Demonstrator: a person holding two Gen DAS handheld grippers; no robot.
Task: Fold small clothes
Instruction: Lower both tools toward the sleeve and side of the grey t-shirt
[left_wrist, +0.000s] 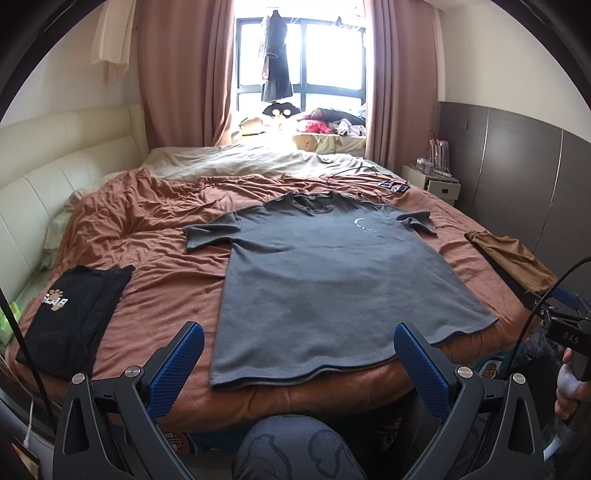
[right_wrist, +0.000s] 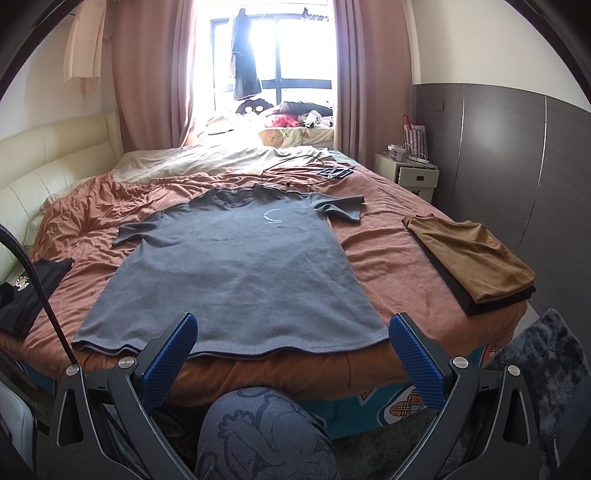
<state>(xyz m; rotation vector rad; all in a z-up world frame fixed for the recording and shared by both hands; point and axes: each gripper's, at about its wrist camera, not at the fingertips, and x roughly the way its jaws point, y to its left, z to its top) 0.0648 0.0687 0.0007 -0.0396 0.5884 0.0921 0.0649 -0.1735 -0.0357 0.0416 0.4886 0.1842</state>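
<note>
Both grippers hang low at the bed's foot above the person's knee (right_wrist: 266, 435), the left gripper (left_wrist: 299, 354) and right gripper (right_wrist: 291, 343) each with fingers spread wide and holding nothing. Just past the fingertips lies the hem of the grey shirt (right_wrist: 236, 269), spread flat, front up, collar far, on the rust blanket (left_wrist: 155, 236). It looks light, limp and unslippery; a sleeve or hem corner should pinch easily. Folded clothes (right_wrist: 476, 266) sit right, a black shirt (left_wrist: 70, 317) left.

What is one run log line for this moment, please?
grey T-shirt: flat, unfolded | left gripper: open, empty | right gripper: open, empty | brown folded garment: right
</note>
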